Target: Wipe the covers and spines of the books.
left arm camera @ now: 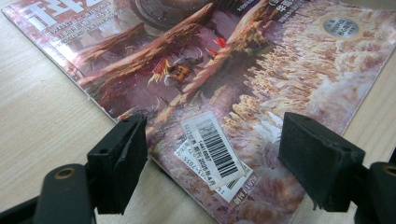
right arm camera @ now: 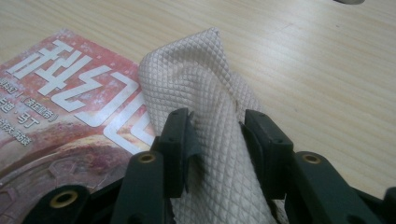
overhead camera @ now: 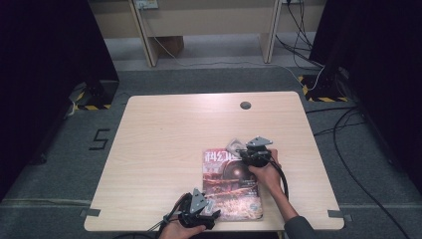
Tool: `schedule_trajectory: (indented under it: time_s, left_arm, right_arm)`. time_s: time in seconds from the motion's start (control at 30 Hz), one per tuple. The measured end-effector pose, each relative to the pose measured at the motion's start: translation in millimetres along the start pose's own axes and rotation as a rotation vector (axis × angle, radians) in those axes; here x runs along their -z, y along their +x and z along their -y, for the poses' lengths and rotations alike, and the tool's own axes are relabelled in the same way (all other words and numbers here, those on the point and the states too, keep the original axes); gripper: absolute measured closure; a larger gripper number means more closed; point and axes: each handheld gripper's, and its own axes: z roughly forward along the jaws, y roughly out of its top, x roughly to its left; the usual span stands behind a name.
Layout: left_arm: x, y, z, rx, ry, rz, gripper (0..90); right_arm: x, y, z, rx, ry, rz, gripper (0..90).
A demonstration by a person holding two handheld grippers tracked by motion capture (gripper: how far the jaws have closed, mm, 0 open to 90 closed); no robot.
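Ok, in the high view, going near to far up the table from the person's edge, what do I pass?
Left gripper at the magazine's near corner → magazine → right gripper, fingers shut on a white cloth at the magazine's far edge → bare table → round cable hole.

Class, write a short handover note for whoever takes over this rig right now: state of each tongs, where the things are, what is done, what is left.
Left tongs: open, jaws straddling the near edge of the glossy red-brown magazine, by its barcode sticker; not pinching it.
Right tongs: shut on the cream diamond-textured cloth, at the magazine's far right corner.
Magazine lies flat, closed, on the pale wooden table.
Done: cloth gripped.
Left: probably wiping the cover; left tongs could steady it.
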Motion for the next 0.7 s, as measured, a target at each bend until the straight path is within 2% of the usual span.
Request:
schedule_trajectory:
  time_s: [0.07,0.2,0.3,0.33,0.37,0.43,0.53,0.6,0.7]
  left_arm:
    - [-0.4,0.5,-0.3,0.002,0.001,0.002,22.4]
    - [-0.2,0.1,0.1,0.004,-0.001,0.000,22.5]
    - [-0.2,0.2,0.4,0.008,-0.003,0.000,22.4]
    - [0.0,0.0,0.5,0.007,-0.002,-0.002,22.4]
    - [0.1,-0.3,0.6,0.004,-0.003,-0.003,22.5]
    - [0.1,0.0,0.3,0.001,0.000,-0.002,22.7]
    - [0.3,0.4,0.7,0.002,0.001,-0.002,22.5]
    - [0.3,-0.4,0.9,0.002,-0.002,-0.005,22.7]
    - [-0.1,-0.2,0.9,0.010,-0.006,-0.003,22.6]
  right_arm:
    - [-0.3,2.0,-0.5,0.001,0.002,-0.005,63.7]
    - [-5.1,12.7,-3.5,-0.001,-0.005,-0.058,63.7]
    - [-9.8,27.1,-7.4,0.031,-0.009,-0.084,64.0]
    - [-10.2,33.2,-9.7,0.080,-0.007,-0.065,64.0]
    - [-10.3,36.6,-10.6,0.091,-0.003,-0.063,64.0]
    - [-11.5,46.2,-11.0,0.089,-0.006,-0.104,64.1]
    - [-11.8,59.2,-14.4,0.153,0.002,-0.126,64.2]
    - [-12.1,62.1,-16.3,0.183,0.009,-0.119,64.3]
    - [-13.1,60.5,-19.8,0.187,0.030,-0.126,62.4]
